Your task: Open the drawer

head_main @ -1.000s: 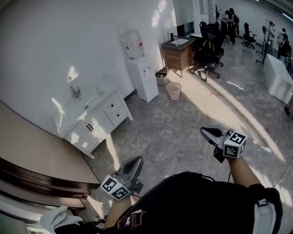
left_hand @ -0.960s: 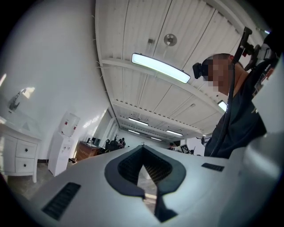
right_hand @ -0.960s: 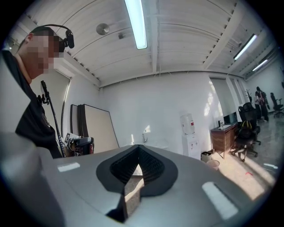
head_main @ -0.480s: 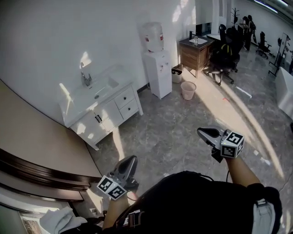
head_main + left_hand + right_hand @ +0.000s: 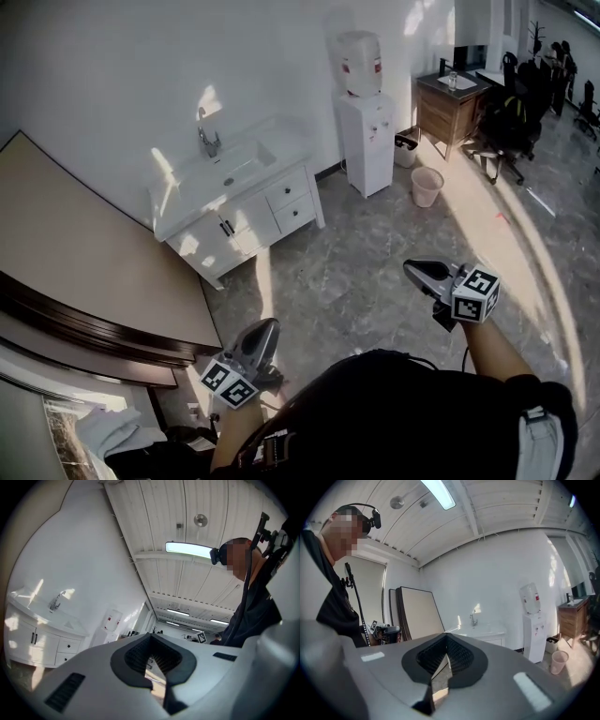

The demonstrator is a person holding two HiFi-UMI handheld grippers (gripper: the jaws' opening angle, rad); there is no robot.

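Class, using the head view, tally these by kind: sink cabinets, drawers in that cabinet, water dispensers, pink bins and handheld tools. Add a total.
sink cabinet: 1
drawers: 2
water dispenser: 1
pink bin: 1
tools: 2, the left tool and the right tool
Total: 7

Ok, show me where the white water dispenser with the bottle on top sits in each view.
Head view: the white water dispenser stands top centre-right, against the wall.
Left gripper view: small, left of centre, at the far wall.
Right gripper view: right side, by the wall.
Shared landmark: the white sink cabinet with chrome tap stands to the dispenser's left in all three.
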